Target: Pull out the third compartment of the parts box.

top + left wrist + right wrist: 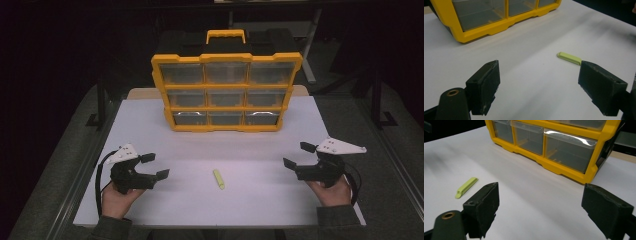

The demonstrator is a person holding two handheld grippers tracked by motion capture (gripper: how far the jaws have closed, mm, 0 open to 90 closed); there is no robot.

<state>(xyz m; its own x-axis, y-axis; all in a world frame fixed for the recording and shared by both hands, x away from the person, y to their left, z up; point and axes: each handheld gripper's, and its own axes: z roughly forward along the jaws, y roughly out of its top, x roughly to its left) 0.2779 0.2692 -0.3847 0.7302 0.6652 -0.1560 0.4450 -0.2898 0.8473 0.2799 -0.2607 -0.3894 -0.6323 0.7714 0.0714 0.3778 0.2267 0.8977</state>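
A small green clip (pixel 219 179) lies flat on the white tabletop (pixel 300 200), between the left tongs (pixel 156 166) and right tongs (pixel 298 155), both wide and empty. Light and stiff, it looks best pinched across its narrow middle.

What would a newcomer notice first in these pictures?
First, the yellow drawer cabinet standing at the far side of the white table, with its clear drawers shut. Next, the small green clip lying alone near the front, between the left gripper and the right gripper, both open and empty.
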